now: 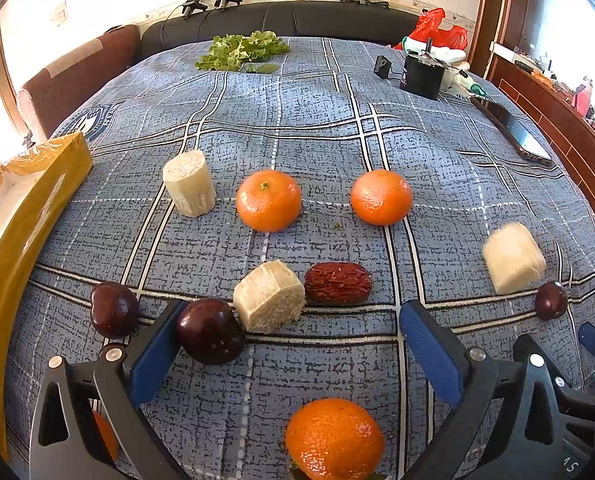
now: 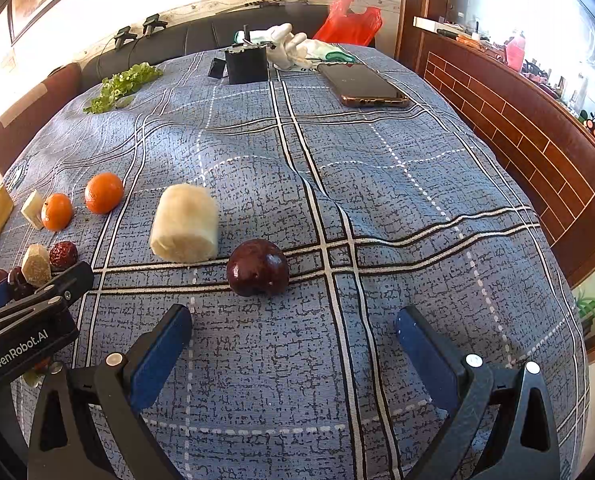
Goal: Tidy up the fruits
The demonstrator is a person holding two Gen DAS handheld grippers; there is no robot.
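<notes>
On the blue plaid cloth [image 1: 317, 128] lie two oranges [image 1: 268, 200] [image 1: 381, 197], a third orange [image 1: 334, 438] close under my left gripper, three pale sugarcane chunks [image 1: 189, 189] [image 1: 268, 295] [image 1: 514, 258], a red date [image 1: 338, 283] and dark cherries [image 1: 210, 330] [image 1: 114, 309] [image 1: 551, 300]. My left gripper [image 1: 293, 324] is open; its left finger touches a cherry. My right gripper [image 2: 293, 332] is open and empty, just short of a dark cherry [image 2: 258, 267] beside a sugarcane chunk [image 2: 185, 229].
A yellow box [image 1: 21, 216] lies along the left edge. Lettuce [image 1: 243, 50], a black box [image 1: 422, 74], a phone [image 2: 363, 85], white gloves [image 2: 293, 46] and a red bag [image 2: 347, 20] sit at the far end. A wooden wall panel [image 2: 537, 152] runs along the right.
</notes>
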